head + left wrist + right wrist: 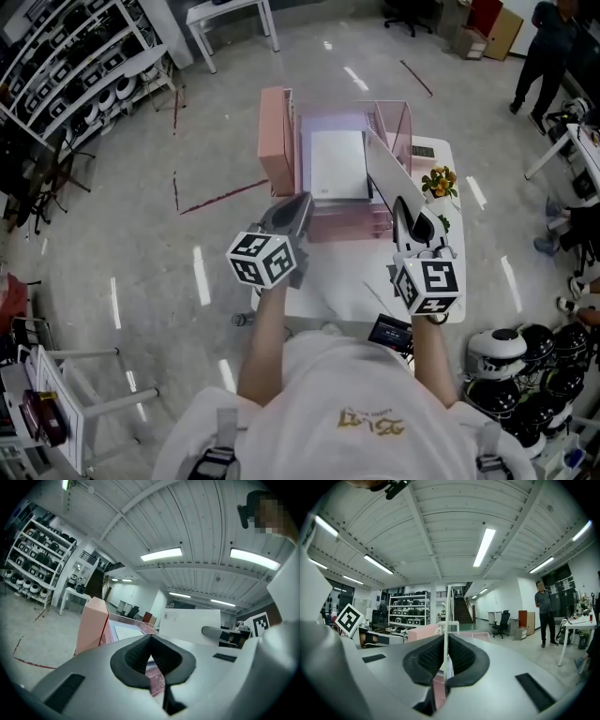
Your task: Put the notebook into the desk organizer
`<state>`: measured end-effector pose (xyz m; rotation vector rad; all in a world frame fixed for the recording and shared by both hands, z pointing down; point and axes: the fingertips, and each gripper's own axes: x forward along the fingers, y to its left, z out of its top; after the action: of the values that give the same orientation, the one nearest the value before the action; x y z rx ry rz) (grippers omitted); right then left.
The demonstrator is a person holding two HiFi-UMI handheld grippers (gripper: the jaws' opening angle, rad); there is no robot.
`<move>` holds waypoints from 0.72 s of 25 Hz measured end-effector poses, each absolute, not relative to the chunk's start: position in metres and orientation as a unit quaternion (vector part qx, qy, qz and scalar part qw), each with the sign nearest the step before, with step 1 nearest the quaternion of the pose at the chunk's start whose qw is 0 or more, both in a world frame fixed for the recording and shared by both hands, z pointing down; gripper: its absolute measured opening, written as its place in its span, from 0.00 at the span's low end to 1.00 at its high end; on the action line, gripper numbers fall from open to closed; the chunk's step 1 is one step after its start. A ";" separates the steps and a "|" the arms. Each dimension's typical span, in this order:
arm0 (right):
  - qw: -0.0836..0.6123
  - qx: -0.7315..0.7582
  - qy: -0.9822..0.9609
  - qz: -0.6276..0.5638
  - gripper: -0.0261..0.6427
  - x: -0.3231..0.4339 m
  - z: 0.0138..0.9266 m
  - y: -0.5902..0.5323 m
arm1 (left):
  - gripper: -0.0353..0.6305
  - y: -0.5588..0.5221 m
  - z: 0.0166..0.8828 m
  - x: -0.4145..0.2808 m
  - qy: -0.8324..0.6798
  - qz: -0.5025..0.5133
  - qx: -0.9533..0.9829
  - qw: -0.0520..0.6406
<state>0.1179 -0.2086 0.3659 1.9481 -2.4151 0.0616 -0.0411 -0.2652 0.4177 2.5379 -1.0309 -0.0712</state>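
The notebook (384,173) stands on edge in your right gripper (403,204), reaching forward and up from the jaws over the right part of the pink desk organizer (275,141). It is tilted and raised above the organizer's tray. From the left gripper view you see its white cover (192,625) face-on, above and behind the organizer (93,625). From the right gripper view it is only a thin white edge (446,620) running straight up out of the jaws.

Your right gripper (446,660) is nearly closed, its ribbed pads pressed on the notebook from both sides at its near end. It touches nothing else.

Your left gripper (298,202) hangs just in front of the organizer's near left side, well apart from the notebook. Its jaws (150,657) are together with nothing between them.

A white pad (337,164) lies flat in the organizer's tray, just left of the held notebook. The organizer sits at the far end of the white counter (347,281), with a small pot of yellow flowers (439,180) beside it on the right.
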 end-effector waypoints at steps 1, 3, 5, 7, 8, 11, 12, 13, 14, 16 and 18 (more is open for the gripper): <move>0.023 0.628 -0.778 0.016 0.07 0.117 0.366 -0.213 | 0.07 -0.268 0.418 -0.042 -0.368 -0.027 0.908 0.200; 0.031 0.630 -0.776 0.009 0.07 0.116 0.367 -0.219 | 0.08 -0.274 0.418 -0.042 -0.364 -0.030 0.909 0.202; 0.039 0.633 -0.773 0.003 0.07 0.116 0.368 -0.222 | 0.07 -0.277 0.421 -0.041 -0.361 -0.028 0.910 0.203; 0.048 0.634 -0.772 -0.004 0.07 0.114 0.368 -0.223 | 0.08 -0.277 0.422 -0.041 -0.360 -0.027 0.910 0.205; 0.052 0.634 -0.771 -0.008 0.07 0.114 0.367 -0.224 | 0.08 -0.278 0.422 -0.041 -0.360 -0.027 0.910 0.206; 0.069 0.635 -0.769 -0.025 0.07 0.114 0.367 -0.229 | 0.08 -0.278 0.423 -0.040 -0.360 -0.026 0.910 0.205; 0.076 0.635 -0.768 -0.032 0.07 0.114 0.368 -0.230 | 0.08 -0.277 0.423 -0.039 -0.361 -0.025 0.910 0.204; 0.083 0.634 -0.768 -0.039 0.07 0.112 0.368 -0.231 | 0.08 -0.277 0.423 -0.040 -0.363 -0.024 0.909 0.202; 0.089 0.632 -0.769 -0.044 0.07 0.109 0.369 -0.232 | 0.08 -0.276 0.424 -0.042 -0.366 -0.023 0.908 0.202; 0.101 0.628 -0.770 -0.054 0.07 0.102 0.368 -0.231 | 0.08 -0.275 0.424 -0.045 -0.371 -0.022 0.906 0.204; 0.112 0.625 -0.770 -0.062 0.07 0.098 0.368 -0.229 | 0.08 -0.276 0.424 -0.048 -0.375 -0.021 0.904 0.206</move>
<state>0.0984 -0.2294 0.3682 1.8340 -2.2603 -0.1824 -0.0481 -0.2757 0.4241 2.5182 -1.0443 -0.0586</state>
